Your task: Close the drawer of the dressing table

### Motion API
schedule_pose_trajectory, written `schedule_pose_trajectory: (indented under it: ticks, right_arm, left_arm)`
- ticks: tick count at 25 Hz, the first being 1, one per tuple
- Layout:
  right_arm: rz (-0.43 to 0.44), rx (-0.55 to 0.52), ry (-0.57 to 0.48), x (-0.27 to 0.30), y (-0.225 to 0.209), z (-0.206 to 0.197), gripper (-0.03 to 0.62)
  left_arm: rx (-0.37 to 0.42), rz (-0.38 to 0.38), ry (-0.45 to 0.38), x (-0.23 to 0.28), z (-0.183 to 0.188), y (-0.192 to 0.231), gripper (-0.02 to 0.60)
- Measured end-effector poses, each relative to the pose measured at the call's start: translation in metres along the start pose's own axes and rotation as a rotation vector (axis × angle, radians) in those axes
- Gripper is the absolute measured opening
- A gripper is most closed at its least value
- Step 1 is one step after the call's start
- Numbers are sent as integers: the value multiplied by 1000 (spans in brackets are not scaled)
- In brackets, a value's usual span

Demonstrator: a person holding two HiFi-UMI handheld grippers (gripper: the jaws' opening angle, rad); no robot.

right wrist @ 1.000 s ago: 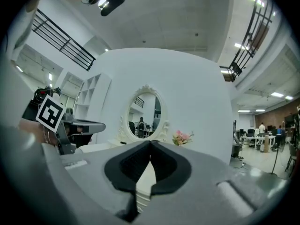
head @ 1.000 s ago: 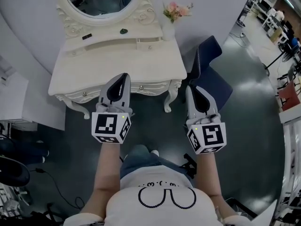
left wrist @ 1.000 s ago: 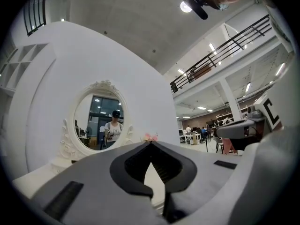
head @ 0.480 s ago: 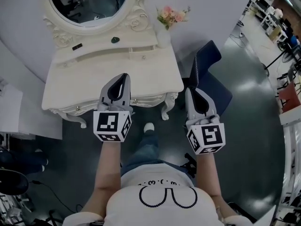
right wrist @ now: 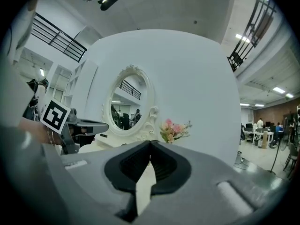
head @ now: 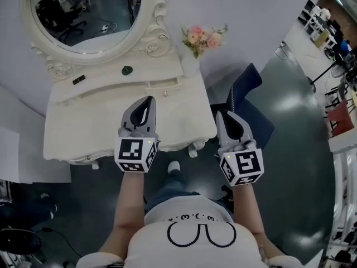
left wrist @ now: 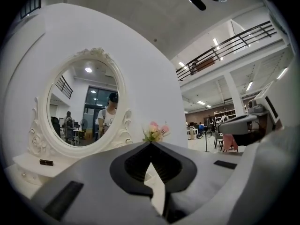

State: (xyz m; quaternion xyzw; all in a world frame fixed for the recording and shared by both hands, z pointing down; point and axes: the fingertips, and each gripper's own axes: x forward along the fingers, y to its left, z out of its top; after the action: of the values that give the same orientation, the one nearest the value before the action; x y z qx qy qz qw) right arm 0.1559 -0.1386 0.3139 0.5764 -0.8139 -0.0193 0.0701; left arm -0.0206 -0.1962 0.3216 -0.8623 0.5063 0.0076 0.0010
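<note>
Overhead, left gripper: jaws are pressed together with nothing pinched; it is held over the front of the dressing table.
Right gripper: tips are likewise brought together, empty; it is held between the table's right edge and the blue chair.
Drawer: a small one in the raised tier under the mirror, seen standing slightly proud and touched by neither gripper.
Flowers: set at the back right corner.
</note>
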Motion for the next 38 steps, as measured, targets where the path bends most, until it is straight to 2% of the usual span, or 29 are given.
schedule_pose_trajectory:
  ticks: [9,14,19,21,23,25,32,38]
  right_arm:
    - [6,2,45,91,-34,-9,0]
    - [9,7,61,116,-44,-20,0]
    - [15,15,88,128,-50,-31,0]
    - [16,19,96,130,-52,-33,0]
    - [21,23,108,131,-54,-38,0]
    - [30,26,123,131,-57,-44,0]
    - [77,58,172,140,-75,-71,0]
    - [119,102,247,149,-88,-104,0]
  left_arm:
    - [-44,-18,9,80,-18,46,-2]
    - [-47,-33,42,107,-30,59,-2]
    - [-78,-13,62,118,-42,63,1]
    - [-90,-21,62,121,-46,61,30]
    - [-100,-22,76,123,-52,58,123]
    - [-109,-6,96,125,-62,56,143]
    - [-161,81,189,129,-112,43,143]
    - [-179,167,324,131,-166,34,143]
